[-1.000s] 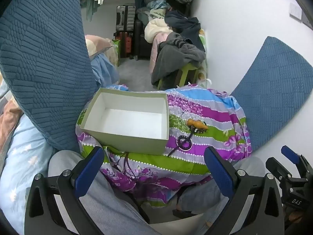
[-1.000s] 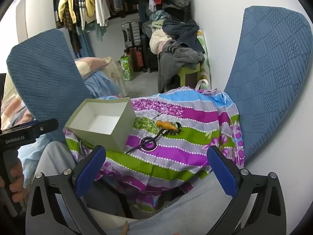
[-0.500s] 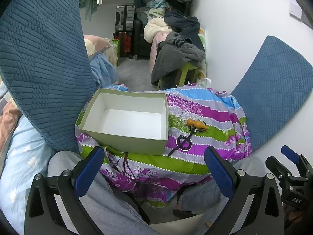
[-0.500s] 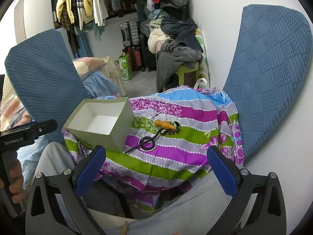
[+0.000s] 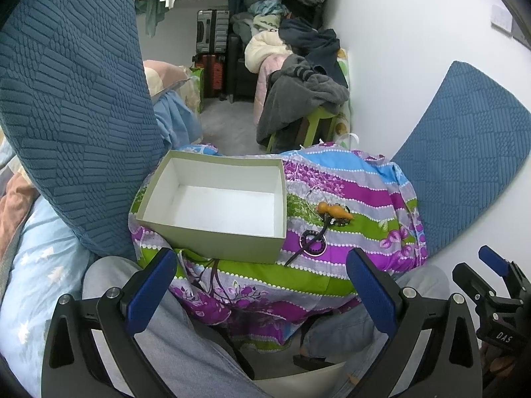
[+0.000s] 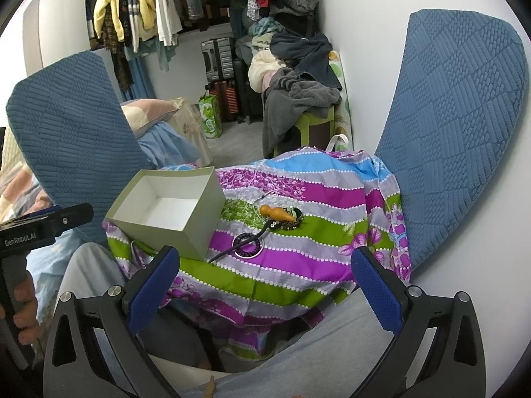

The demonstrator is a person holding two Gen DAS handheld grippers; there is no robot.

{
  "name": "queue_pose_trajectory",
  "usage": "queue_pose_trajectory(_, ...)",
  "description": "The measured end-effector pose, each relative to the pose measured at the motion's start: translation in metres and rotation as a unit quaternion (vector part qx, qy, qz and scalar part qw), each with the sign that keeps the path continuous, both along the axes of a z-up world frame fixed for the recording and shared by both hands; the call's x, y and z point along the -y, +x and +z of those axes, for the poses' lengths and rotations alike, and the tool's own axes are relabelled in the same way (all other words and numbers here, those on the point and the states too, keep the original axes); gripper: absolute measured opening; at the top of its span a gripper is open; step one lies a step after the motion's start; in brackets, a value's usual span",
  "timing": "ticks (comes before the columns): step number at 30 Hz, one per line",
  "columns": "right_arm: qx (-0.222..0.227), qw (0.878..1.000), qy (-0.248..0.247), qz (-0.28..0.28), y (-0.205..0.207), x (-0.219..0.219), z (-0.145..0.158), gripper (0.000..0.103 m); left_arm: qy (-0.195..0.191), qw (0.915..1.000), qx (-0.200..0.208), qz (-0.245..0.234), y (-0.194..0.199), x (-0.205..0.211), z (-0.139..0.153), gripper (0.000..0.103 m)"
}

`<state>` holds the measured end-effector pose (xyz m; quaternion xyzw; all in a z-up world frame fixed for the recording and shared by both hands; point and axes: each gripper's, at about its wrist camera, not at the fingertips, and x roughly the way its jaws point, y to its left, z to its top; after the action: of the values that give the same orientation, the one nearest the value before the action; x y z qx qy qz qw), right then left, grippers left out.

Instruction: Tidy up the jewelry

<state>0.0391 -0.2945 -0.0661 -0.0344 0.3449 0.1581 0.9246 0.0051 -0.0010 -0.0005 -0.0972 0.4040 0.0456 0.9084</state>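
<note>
Jewelry: a small heap on the striped floral cloth [image 6: 298,265], just right of the box. Includes an orange gourd-shaped pendant [image 6: 277,213], smooth and glossy; a dark beaded bracelet [image 6: 247,245], ring-shaped; a thin black cord [image 6: 232,248] lying across the bracelet; a tangle of dark beads [image 6: 292,222] beside the pendant.

Box: sage-green rectangular cardboard box [image 5: 215,242], open-topped, matte white inside, empty, resting on the cloth.

Cloth: printed cotton-like fabric, purple, green, blue and grey bands.

Left gripper [image 5: 259,282]: blue textured fingers spread wide, released, holding nothing. Right gripper [image 6: 262,282]: likewise spread, empty, short of the jewelry.
</note>
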Motion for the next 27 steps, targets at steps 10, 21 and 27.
queue_pose_trajectory(10, -0.003, 1.000, -0.002, -0.001, 0.0000, 0.0016, -0.0005, 0.103, 0.002, 1.0000, -0.004, -0.002, -0.0002, 0.0048, -0.0042, 0.102)
queue_pose_trajectory(21, -0.009, 1.000, 0.000, -0.004, 0.0005, 0.0029, -0.0023, 0.103, 0.000, 1.0000, -0.003, -0.004, -0.0011, 0.0045, -0.0059, 0.102)
queue_pose_trajectory(27, -0.008, 1.000, 0.000, -0.004, 0.0004, 0.0035, -0.0026, 0.103, -0.001, 0.9999, -0.014, -0.004, 0.0024, 0.0038, -0.0041, 0.102)
